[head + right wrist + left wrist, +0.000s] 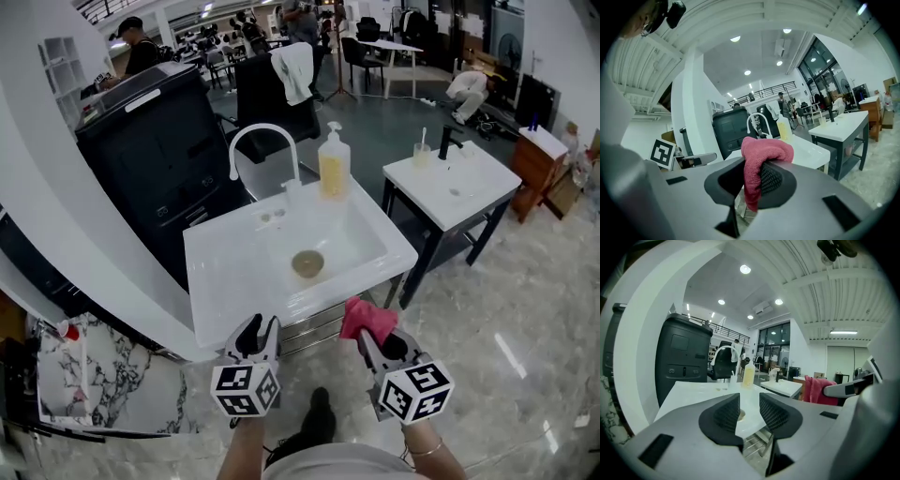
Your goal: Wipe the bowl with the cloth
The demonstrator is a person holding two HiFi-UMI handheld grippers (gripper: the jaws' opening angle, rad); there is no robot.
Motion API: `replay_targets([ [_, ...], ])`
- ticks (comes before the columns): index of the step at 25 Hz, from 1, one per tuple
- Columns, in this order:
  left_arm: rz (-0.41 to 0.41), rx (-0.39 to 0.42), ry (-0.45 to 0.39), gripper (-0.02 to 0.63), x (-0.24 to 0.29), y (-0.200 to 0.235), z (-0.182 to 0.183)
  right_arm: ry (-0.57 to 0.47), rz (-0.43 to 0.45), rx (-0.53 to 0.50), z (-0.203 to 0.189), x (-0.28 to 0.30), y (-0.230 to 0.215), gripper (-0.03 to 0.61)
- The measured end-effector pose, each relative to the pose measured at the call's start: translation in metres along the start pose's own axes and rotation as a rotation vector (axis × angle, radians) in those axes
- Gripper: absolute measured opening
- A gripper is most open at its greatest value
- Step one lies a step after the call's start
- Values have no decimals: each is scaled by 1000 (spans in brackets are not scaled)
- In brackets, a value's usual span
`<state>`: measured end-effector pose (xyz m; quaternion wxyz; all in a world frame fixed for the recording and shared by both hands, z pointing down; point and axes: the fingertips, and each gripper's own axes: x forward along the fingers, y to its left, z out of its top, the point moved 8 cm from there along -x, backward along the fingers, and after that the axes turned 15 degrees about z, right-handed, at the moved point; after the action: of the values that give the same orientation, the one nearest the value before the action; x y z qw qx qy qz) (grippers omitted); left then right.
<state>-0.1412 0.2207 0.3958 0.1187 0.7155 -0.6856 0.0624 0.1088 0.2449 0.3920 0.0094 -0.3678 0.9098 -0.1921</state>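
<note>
A small tan bowl (pixel 307 263) sits in the basin of the white sink unit (pixel 234 272); it peeks between the jaws as the bowl (pixel 740 415) in the left gripper view. My left gripper (pixel 260 330) hovers off the sink's front edge, open and empty. To its right, my right gripper (pixel 367 330) is shut on a red cloth (pixel 367 319), which bunches over the jaws as the cloth (pixel 761 157). The same cloth (pixel 817 390) shows at the right of the left gripper view. Both grippers are short of the sink.
A curved white tap (pixel 265 145) and a soap bottle with yellow liquid (pixel 333 164) stand at the sink's back. A second white sink table (pixel 455 183) is to the right, a black cabinet (pixel 155 150) behind. Marble floor surrounds my feet.
</note>
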Motion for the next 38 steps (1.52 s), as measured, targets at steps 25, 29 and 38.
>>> replay_targets([
  [25, -66, 31, 91, 127, 226, 56, 44, -4, -101, 36, 58, 163, -89, 55],
  [29, -65, 47, 115, 127, 256, 52, 44, -7, -92, 42, 66, 179, -110, 55],
  [38, -34, 53, 238, 130, 339, 43, 22, 22, -59, 58, 86, 222, -165, 57],
])
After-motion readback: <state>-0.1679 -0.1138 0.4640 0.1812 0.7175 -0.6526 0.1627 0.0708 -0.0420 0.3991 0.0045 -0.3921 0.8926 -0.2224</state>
